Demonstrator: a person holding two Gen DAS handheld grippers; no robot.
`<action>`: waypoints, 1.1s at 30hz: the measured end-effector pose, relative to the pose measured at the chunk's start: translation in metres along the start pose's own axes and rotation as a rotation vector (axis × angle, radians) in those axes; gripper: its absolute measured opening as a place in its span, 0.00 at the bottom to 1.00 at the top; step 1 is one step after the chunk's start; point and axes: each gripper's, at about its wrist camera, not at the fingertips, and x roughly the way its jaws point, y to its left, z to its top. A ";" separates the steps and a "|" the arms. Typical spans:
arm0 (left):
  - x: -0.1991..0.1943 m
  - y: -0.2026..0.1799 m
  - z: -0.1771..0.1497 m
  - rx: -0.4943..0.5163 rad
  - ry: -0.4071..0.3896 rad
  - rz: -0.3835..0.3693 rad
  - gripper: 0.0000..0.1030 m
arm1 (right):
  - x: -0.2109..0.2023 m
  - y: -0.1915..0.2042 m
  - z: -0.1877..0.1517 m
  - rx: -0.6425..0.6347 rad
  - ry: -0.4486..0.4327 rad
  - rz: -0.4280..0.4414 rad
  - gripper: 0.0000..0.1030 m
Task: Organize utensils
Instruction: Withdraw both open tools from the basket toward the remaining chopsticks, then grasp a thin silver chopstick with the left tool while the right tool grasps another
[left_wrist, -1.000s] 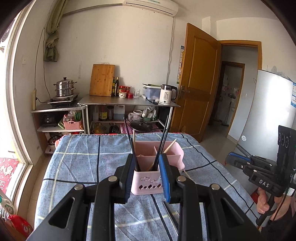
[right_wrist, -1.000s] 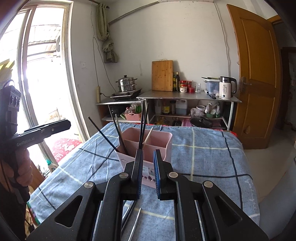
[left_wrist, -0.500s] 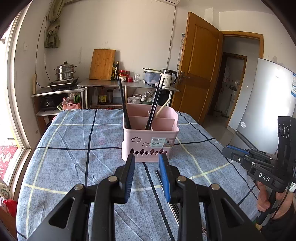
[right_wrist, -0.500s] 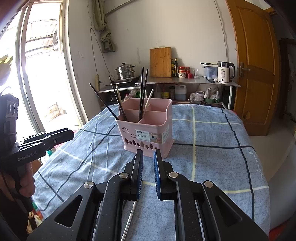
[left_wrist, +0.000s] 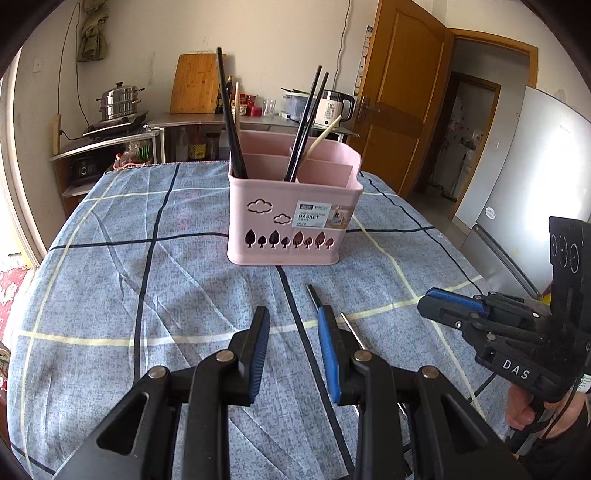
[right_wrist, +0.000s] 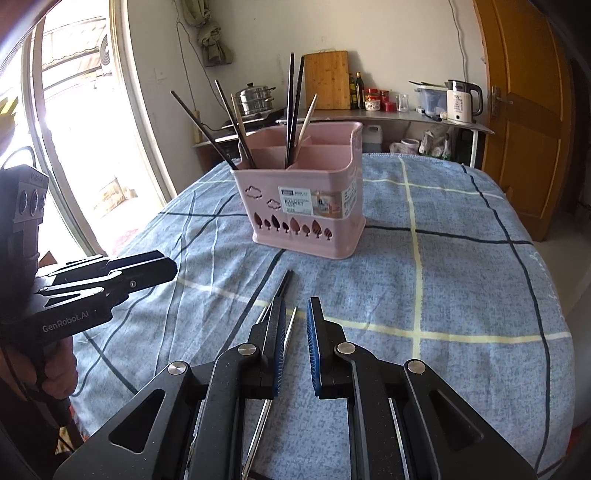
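Table: a blue plaid cloth (left_wrist: 110, 280) is spread over it, crossed by dark and pale lines.
Basket: a pink basket (left_wrist: 291, 225) is set upright near the middle of the cloth, divided into compartments, with cloud and tree cut-outs and a label on its front wall.
In the basket: dark chopsticks (left_wrist: 227, 110) are leaned in the left compartment; another dark pair (left_wrist: 308, 122) and a pale stick (left_wrist: 325, 134) are stood further right (which compartment cannot be told for certain).
Loose utensils: a dark chopstick (right_wrist: 282, 282) and a thin metal one (right_wrist: 290, 326) are laid on the cloth in front of the basket, apart from it, side by side and pointed toward it.
Left gripper: the left gripper (left_wrist: 291, 317) is held over the cloth before the basket, angled down; its jaws are parted with only cloth seen between them, nothing grasped. The loose utensils are seen just beside its right finger.
Right gripper: the right gripper (right_wrist: 295, 306) is held low over the loose utensils; its jaws are set narrowly apart and nothing is clamped. The metal chopstick is seen through the gap (whether the pads touch it cannot be told).
Hands: fingers are seen wrapped round each gripper's handle at the frame edges.
Background: a steamer pot (left_wrist: 118, 101), a cutting board (left_wrist: 195, 86) and a kettle (left_wrist: 334, 107) are seen on shelving by the wall.
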 end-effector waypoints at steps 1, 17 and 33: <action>0.003 0.001 -0.002 -0.006 0.011 -0.001 0.28 | 0.006 0.001 -0.003 0.000 0.018 0.004 0.11; 0.039 -0.013 -0.026 -0.006 0.144 -0.026 0.42 | 0.057 0.013 -0.030 -0.060 0.196 -0.012 0.11; 0.067 -0.030 -0.034 0.013 0.201 0.045 0.44 | 0.042 -0.025 -0.033 0.011 0.181 -0.050 0.11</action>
